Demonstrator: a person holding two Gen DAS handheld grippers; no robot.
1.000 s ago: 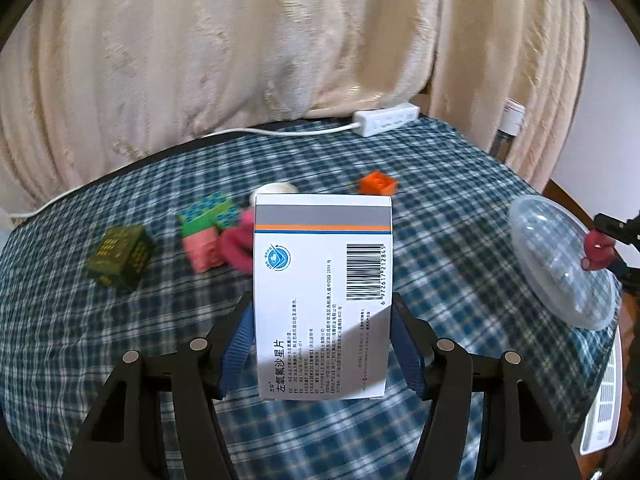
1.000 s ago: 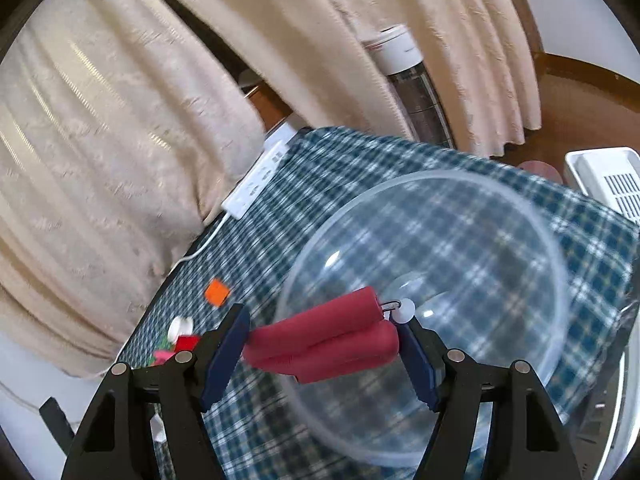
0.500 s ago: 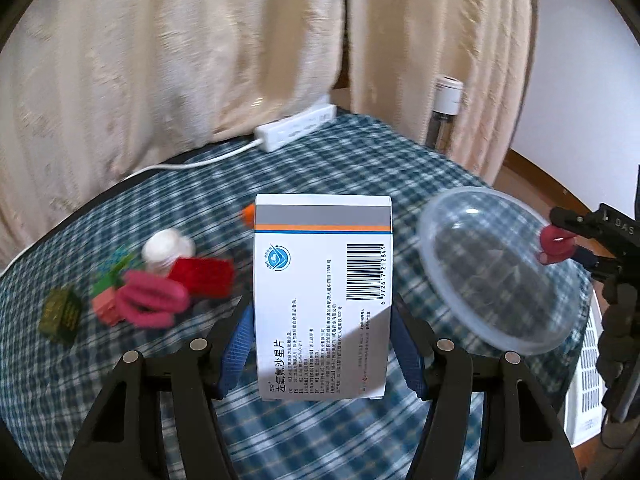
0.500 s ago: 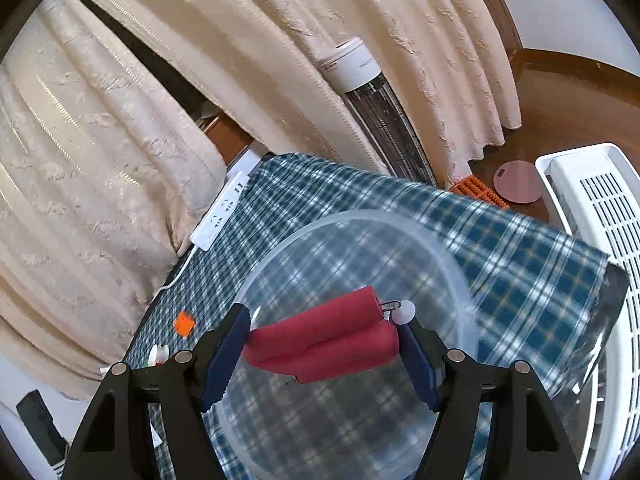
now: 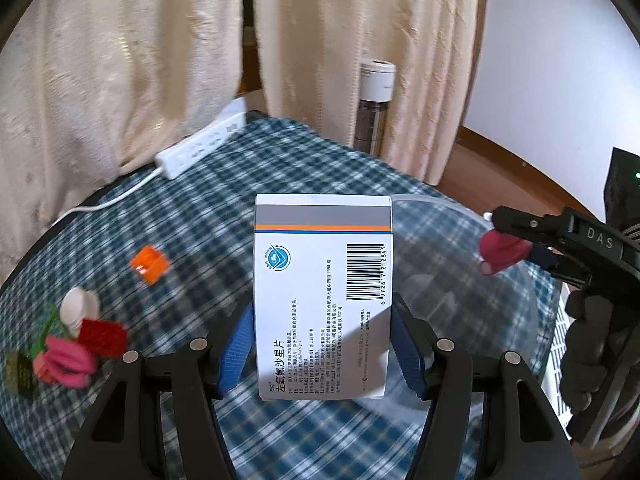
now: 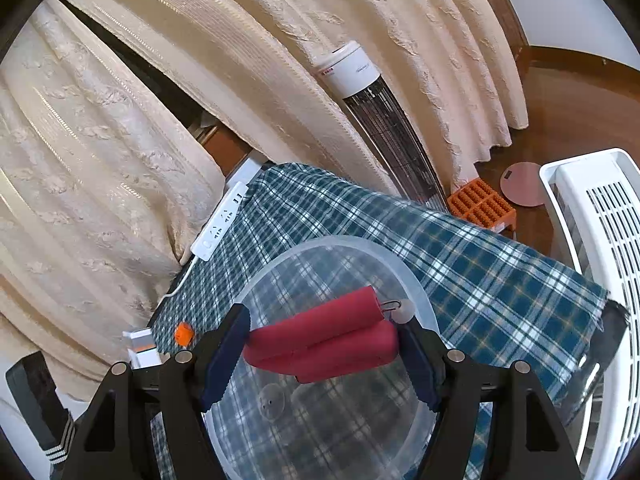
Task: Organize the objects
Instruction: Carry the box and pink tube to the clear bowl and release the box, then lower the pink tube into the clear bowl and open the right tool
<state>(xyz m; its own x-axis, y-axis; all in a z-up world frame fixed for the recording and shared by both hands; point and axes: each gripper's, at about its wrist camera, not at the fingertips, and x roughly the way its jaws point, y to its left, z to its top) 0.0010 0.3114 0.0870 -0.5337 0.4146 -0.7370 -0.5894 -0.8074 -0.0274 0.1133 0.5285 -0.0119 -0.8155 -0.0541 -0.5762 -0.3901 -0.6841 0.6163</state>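
Observation:
My left gripper [image 5: 322, 354] is shut on a white medicine box [image 5: 322, 280] and holds it upright above the checked tablecloth, in front of the clear plastic bowl [image 5: 460, 292]. My right gripper [image 6: 322, 354] is shut on a red foam hand grip [image 6: 320, 336] and holds it over the clear bowl [image 6: 400, 264]. In the left wrist view the right gripper [image 5: 516, 248] comes in from the right, over the bowl's far side. On the left lie an orange block [image 5: 149, 263], a red block [image 5: 102, 336], a pink hand grip [image 5: 66, 360] and a white cap [image 5: 78, 306].
A white power strip [image 5: 202, 144] lies at the table's back edge by the curtains. A tower heater [image 6: 380, 120] stands behind the table. A white plastic basket [image 6: 600, 260] stands by the table's right edge. A green block [image 5: 18, 372] sits at far left.
The left gripper has swung right with the box, so the bowl and right gripper now sit closer behind it. The right gripper has drawn back a little over the bowl.

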